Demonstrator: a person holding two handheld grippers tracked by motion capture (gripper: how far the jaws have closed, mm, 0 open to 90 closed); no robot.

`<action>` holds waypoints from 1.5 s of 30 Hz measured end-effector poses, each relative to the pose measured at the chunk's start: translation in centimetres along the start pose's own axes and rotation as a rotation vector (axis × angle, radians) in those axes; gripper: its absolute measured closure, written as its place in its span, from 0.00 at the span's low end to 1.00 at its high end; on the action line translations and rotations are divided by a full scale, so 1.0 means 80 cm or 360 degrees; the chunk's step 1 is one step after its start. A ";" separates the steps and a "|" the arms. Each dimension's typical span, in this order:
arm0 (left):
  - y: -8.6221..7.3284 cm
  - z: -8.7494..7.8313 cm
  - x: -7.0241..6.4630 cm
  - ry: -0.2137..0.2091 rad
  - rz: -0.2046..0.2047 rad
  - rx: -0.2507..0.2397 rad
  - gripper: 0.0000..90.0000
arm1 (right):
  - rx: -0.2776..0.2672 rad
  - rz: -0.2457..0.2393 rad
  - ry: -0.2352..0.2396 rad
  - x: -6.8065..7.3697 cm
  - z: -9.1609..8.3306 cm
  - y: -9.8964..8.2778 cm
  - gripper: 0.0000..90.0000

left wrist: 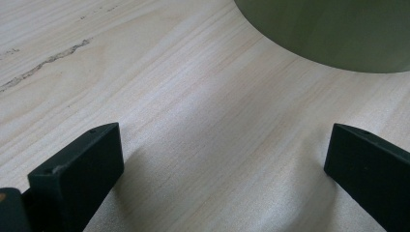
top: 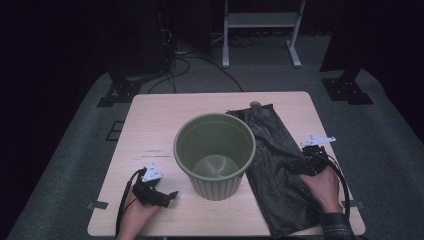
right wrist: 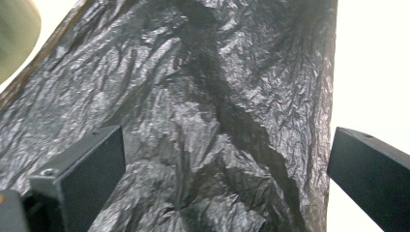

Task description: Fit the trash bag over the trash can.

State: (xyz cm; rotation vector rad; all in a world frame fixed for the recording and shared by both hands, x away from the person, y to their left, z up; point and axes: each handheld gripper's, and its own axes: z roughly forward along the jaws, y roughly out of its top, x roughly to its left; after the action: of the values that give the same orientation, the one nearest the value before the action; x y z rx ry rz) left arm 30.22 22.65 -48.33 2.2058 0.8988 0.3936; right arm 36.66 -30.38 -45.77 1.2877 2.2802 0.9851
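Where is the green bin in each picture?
High view: the bin stands mid-table, between the two hand-held grippers, beside the black bag.
Left gripper view: its green wall is at the top right, past the open jaws.
Right gripper view: a blurred green edge sits at the top left corner, next to the bag.
Shared landmark: the pale wooden table.

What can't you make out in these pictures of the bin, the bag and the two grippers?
- Bin: in the left gripper view the top edge cuts off all but its lower wall.
- Bag: the bin's rim hides its left edge in the high view; its opening can't be told.
- Small round thing at the table's far edge: too small to identify.
- Right gripper: whether its jaws touch the bag is unclear.
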 end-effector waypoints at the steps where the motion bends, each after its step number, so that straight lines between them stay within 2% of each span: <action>1: 0.000 0.000 0.000 0.0000 0.0000 0.0000 0.00 | -0.0001 0.0013 0.0006 -0.003 0.002 -0.001 0.00; 10: 0.000 0.000 0.000 -0.0003 0.0003 0.0000 0.00 | 0.0038 0.0067 0.0008 -0.017 0.021 -0.007 0.00; 13: 0.000 0.000 0.000 -0.0005 0.0006 -0.0003 0.00 | 0.0042 0.0090 0.0035 -0.020 0.025 -0.008 0.00; 20: 0.000 0.000 0.000 -0.0009 0.0011 0.0001 0.00 | 0.0067 0.0064 0.0068 -0.013 0.033 -0.007 0.00; 35: 0.000 0.000 -0.001 -0.0013 0.0014 0.0000 0.00 | 0.0028 0.0048 0.0162 0.004 0.044 0.001 0.00; 38: 0.000 0.000 -0.001 -0.0013 0.0014 0.0000 0.00 | 0.0059 0.0040 0.0189 0.010 0.046 0.008 0.00; 41: 0.000 0.000 -0.001 -0.0014 0.0014 0.0000 0.00 | 0.0048 0.0008 0.0206 0.019 0.049 0.018 0.00; 45: 0.000 0.000 -0.001 -0.0018 0.0015 0.0001 0.00 | 0.0054 0.0021 0.0231 0.024 0.056 0.020 0.00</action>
State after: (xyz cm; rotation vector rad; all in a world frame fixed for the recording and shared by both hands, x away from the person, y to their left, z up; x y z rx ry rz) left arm 30.16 22.57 -48.33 2.2114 0.8826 0.3853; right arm 39.25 -26.38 -47.68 1.2849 2.4092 1.0810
